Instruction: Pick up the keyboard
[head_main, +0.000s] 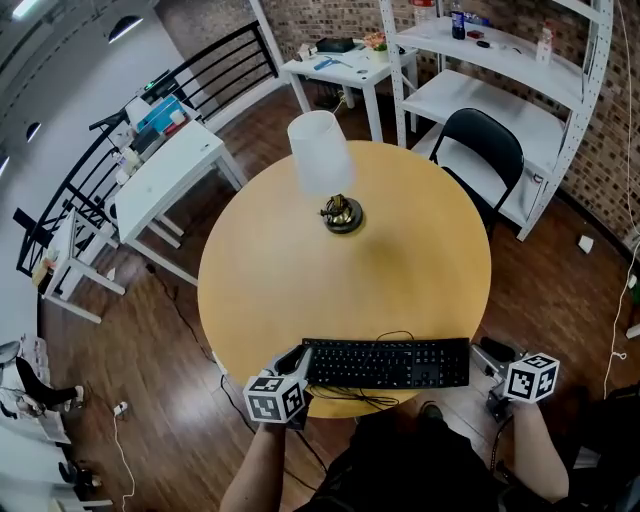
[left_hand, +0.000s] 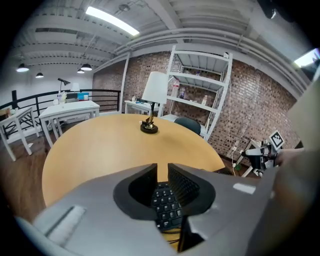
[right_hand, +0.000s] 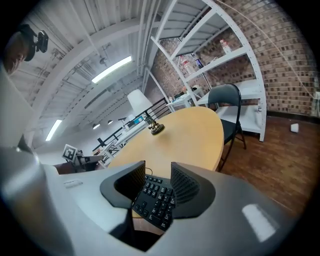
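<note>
Lamp on round table; black chair beyond.

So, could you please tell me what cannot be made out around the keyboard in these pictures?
Left gripper view: the left gripper's body hides the keyboard except a few keys.
Right gripper view: likewise, the right gripper's body covers most of it.
Head view: items on the shelf are too small to identify; contact between jaws and keyboard cannot be told.

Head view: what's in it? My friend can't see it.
Seen from above, a black keyboard lies at the near edge of a round wooden table, the left gripper at its left end and the right gripper at its right end. A white-shaded lamp stands mid-table.
</note>
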